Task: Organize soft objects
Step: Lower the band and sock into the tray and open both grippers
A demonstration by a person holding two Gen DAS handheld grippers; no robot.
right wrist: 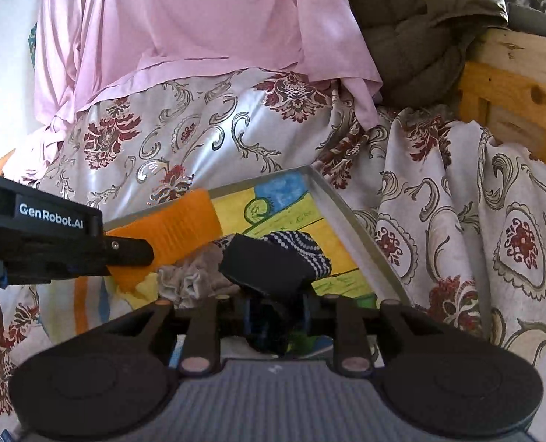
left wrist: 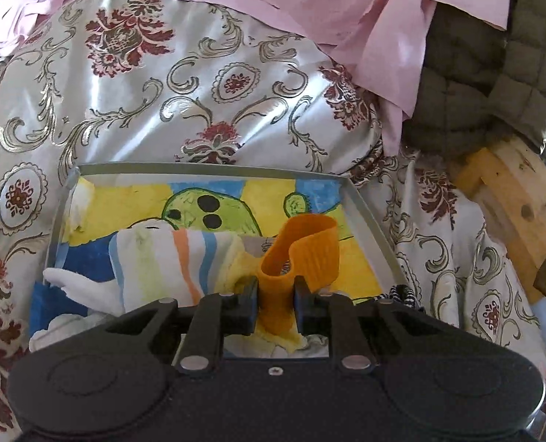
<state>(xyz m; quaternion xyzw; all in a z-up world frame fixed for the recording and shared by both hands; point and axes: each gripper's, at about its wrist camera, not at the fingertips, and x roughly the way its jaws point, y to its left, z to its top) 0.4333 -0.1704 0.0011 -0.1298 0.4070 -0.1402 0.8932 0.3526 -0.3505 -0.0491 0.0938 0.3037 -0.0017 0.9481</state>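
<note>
A grey tray (left wrist: 206,167) lined with a painted cactus picture lies on the bed. My left gripper (left wrist: 275,289) is shut on an orange ribbed sock (left wrist: 302,246), whose free loop stands up over the tray. A striped cloth (left wrist: 169,258) lies in the tray to its left. In the right wrist view the left gripper (right wrist: 140,254) reaches in from the left with the orange sock (right wrist: 184,228). My right gripper (right wrist: 277,313) is over the tray's (right wrist: 350,221) near right part. A dark sock with a dotted cuff (right wrist: 273,265) lies between its fingers, with a gap on the right side. A beige cloth (right wrist: 192,276) lies beside it.
A shiny floral bedspread (left wrist: 199,92) covers the bed around the tray. A pink sheet (left wrist: 309,0) is bunched at the back, and an olive quilted jacket (left wrist: 475,73) lies at the back right. A wooden bed frame (left wrist: 512,191) runs along the right.
</note>
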